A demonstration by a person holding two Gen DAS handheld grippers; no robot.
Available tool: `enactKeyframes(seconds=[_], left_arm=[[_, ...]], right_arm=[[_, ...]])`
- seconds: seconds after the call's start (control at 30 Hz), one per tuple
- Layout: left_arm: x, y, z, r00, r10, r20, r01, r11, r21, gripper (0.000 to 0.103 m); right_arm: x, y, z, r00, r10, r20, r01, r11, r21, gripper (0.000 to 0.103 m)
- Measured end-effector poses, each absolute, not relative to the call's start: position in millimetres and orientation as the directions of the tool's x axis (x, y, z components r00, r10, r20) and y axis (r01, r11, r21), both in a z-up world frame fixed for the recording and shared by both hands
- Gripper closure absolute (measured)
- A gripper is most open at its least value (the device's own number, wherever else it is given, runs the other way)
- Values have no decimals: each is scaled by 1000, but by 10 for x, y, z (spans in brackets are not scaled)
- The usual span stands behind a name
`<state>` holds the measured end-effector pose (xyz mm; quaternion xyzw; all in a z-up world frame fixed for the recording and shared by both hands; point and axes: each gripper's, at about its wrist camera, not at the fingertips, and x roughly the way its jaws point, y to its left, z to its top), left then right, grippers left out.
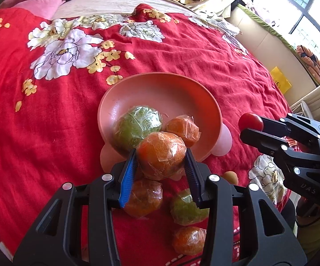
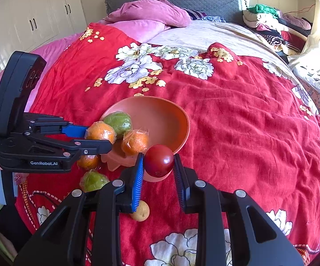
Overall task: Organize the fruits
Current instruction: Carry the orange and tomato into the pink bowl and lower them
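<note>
Left tool (image 1: pixel 161 155) clamping wrapped orange (image 1: pixel 161 156), right tool (image 2: pixel 159 163) clamping tomato (image 2: pixel 159 160), both at pink bowl (image 1: pixel 182 93) rim; two fruits inside, three wrapped outside.

The left gripper (image 1: pixel 161 158) clamps a wrapped orange (image 1: pixel 161 155) over the near rim of the pink bowl (image 1: pixel 160 93), which holds a green fruit (image 1: pixel 135 124) and another orange (image 1: pixel 183 128). At the right, the right gripper (image 1: pixel 249 125) pinches a red tomato (image 1: pixel 249 120) beside the bowl. Three more wrapped fruits lie on the red floral bedspread (image 1: pixel 71 110) below.

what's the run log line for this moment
left gripper: shut on wrapped orange over pink bowl | right gripper: shut on tomato at bowl's rim | bowl: green and orange fruit
</note>
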<state>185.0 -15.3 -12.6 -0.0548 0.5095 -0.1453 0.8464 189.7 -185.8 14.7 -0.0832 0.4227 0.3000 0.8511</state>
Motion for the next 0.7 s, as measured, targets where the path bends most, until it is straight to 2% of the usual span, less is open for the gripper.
enactKeyframes(seconds=[0.7], left_arm=[[2126, -44, -236, 445, -253, -859, 161, 966, -201, 69]], right_arm=[[2088, -1614, 3, 430, 434, -791, -611, 785, 99, 78]])
